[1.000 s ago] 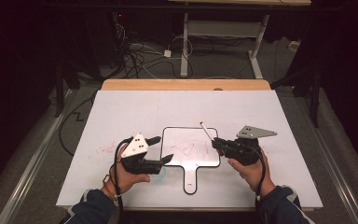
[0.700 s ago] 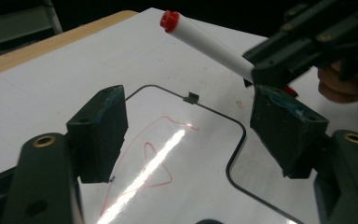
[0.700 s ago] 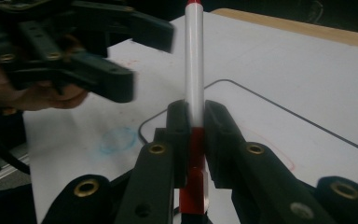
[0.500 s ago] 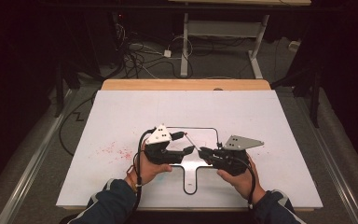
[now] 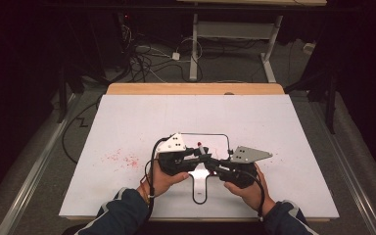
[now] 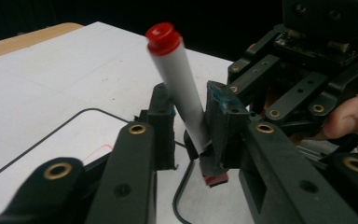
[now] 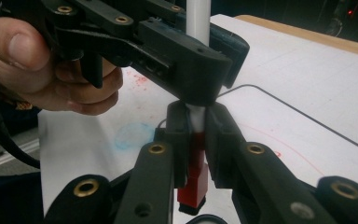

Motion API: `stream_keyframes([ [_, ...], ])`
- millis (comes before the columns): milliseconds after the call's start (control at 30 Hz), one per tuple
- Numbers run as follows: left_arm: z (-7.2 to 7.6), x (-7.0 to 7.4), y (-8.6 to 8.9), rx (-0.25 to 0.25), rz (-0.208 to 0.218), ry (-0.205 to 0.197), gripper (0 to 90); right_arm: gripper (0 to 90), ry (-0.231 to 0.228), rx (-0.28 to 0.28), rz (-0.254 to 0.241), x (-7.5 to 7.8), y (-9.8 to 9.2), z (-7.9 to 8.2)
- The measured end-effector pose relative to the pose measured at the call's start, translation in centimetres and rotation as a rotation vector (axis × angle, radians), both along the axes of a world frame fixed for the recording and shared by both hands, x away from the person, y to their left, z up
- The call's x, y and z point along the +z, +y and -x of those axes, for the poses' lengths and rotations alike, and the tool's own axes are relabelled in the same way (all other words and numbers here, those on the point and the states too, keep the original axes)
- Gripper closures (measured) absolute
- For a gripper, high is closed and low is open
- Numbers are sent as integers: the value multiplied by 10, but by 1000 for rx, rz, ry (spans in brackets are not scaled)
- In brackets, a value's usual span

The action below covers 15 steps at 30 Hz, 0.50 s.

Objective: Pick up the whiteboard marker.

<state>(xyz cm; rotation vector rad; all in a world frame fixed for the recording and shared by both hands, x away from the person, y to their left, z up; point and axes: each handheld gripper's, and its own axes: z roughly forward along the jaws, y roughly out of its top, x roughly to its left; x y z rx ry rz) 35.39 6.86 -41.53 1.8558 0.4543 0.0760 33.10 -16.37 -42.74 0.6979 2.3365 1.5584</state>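
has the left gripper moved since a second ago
Yes. The left gripper slid right from the whiteboard paddle's left edge to its middle, its jaws closing around the marker.

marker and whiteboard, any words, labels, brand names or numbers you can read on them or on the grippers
None can be read.
Marker: plain white barrel, red end, no print visible.
Whiteboard: black outline and faint red strokes, no letters.
Left gripper and right gripper: black jaws with brass rivets, no markings.
Table cover: red smudges, no writing.
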Motion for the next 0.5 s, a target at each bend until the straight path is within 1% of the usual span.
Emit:
stream_keyframes([
  [33,1,0,-1,-2,-6,-7,736,814,-2,-2,3,0,0,1],
  [67,0,1,0,-9,-30,-34,742,813,-5,-5,7,0,1,1],
  [133,1,2,-1,-10,-32,-40,760,811,-8,-4,12,0,1,1],
  [167,3,3,-2,-16,-39,-57,771,799,-16,-10,8,0,1,1],
  [300,5,5,-3,-13,-65,-91,784,775,-14,-15,9,0,1,0],
  [367,5,6,-3,-4,-62,-98,786,750,3,-19,10,-1,0,-2],
  [433,4,8,2,16,-53,-107,786,691,9,-24,21,-3,-1,-3],
  [500,4,9,3,23,-50,-110,786,687,18,-17,24,-4,-1,-4],
])
